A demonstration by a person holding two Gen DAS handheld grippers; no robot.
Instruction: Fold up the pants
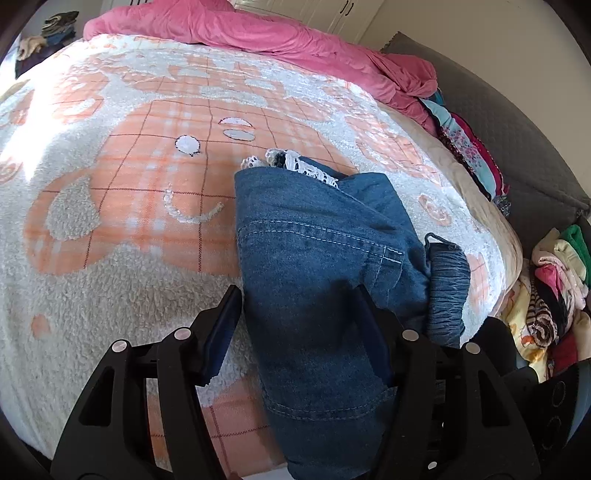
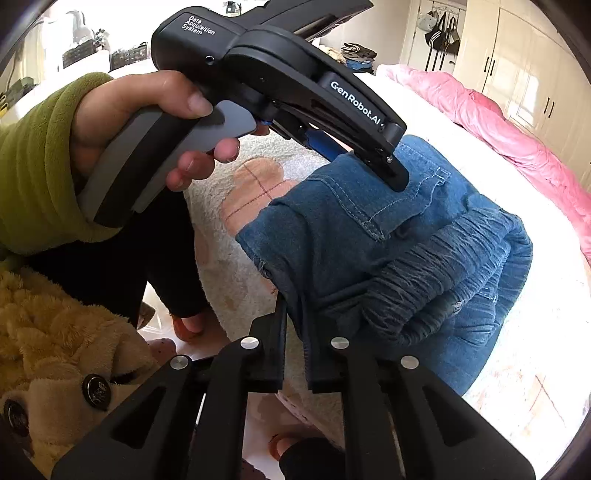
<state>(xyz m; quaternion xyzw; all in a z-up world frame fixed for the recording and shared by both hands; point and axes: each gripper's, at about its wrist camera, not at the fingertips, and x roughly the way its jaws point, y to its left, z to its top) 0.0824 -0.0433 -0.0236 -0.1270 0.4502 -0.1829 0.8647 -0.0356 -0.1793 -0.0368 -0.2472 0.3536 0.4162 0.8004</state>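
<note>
Blue denim pants (image 1: pixel 314 258) with white lace cuffs lie folded in a bundle on the orange-and-white fleece blanket (image 1: pixel 129 206). My left gripper (image 1: pixel 299 299) is open, its fingers (image 1: pixel 221 325) straddling the near end of the bundle and resting on it. In the right wrist view the pants (image 2: pixel 424 258) show their gathered elastic waistband. My right gripper (image 2: pixel 295 314) is shut on the denim edge beside the waistband. The left gripper's body (image 2: pixel 295 85), held by a hand in a green sleeve, presses on the pants from above.
A pink duvet (image 1: pixel 258 33) lies along the bed's far edge. Piles of clothes (image 1: pixel 554 291) sit off the bed's right side, more folded fabric (image 1: pixel 469 151) on the right edge. A yellow fleece coat (image 2: pixel 62 354) is at lower left. White wardrobes (image 2: pixel 517 74) stand behind.
</note>
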